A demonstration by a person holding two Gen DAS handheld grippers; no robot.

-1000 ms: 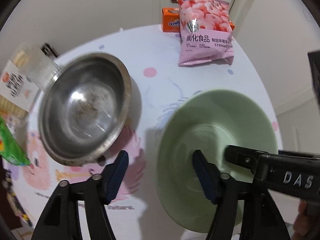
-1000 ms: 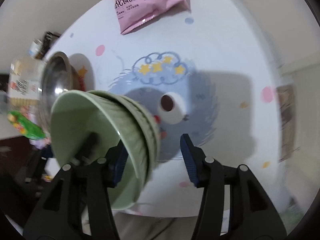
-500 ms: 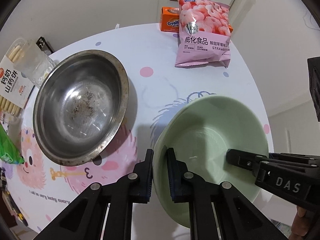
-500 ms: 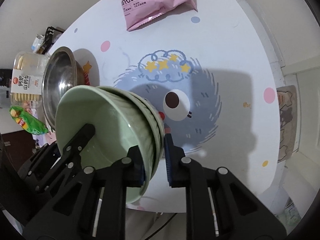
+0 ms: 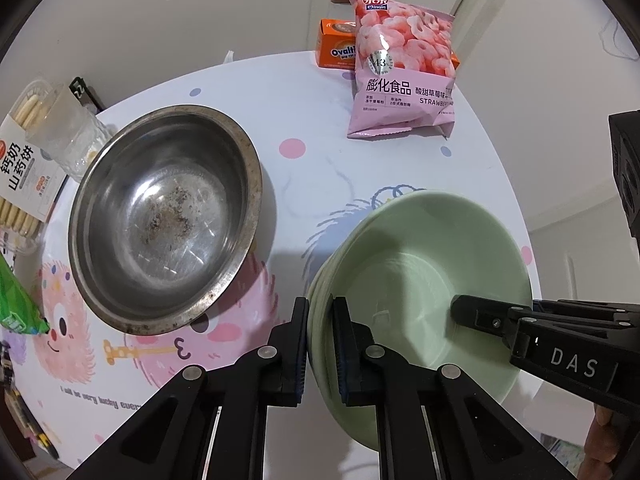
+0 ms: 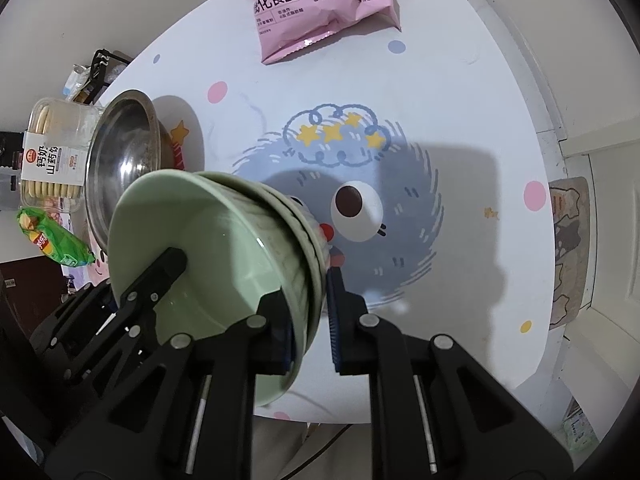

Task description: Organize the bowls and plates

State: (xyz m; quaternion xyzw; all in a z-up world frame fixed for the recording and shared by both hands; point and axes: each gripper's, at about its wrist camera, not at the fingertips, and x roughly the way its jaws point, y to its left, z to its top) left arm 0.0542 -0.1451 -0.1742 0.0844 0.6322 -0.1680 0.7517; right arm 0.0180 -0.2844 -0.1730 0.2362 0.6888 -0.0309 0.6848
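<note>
A stack of pale green bowls (image 5: 420,264) is at the right of the left wrist view, over the round white cartoon-print table (image 5: 320,168). My left gripper (image 5: 320,344) is shut on the stack's left rim, one finger outside and one inside. My right gripper (image 6: 308,320) is shut on the opposite rim of the green bowls (image 6: 216,240). Each view shows the other gripper's inner finger (image 5: 480,316) reaching into the top bowl. An empty, stained steel bowl (image 5: 164,216) sits on the table to the left, also visible as the steel bowl (image 6: 124,152) behind the stack.
A pink strawberry snack bag (image 5: 400,76) and an orange box (image 5: 336,50) stand at the table's far edge. At the left edge are a biscuit box (image 5: 20,168), a glass (image 5: 68,136) and a green snack bag (image 5: 16,304). A floor mat (image 6: 568,248) lies beyond the right edge.
Both grippers went from open, straddling the rims, to shut on the green bowl stack's opposite rims. The hands barely shifted; the steel bowl stayed put.
</note>
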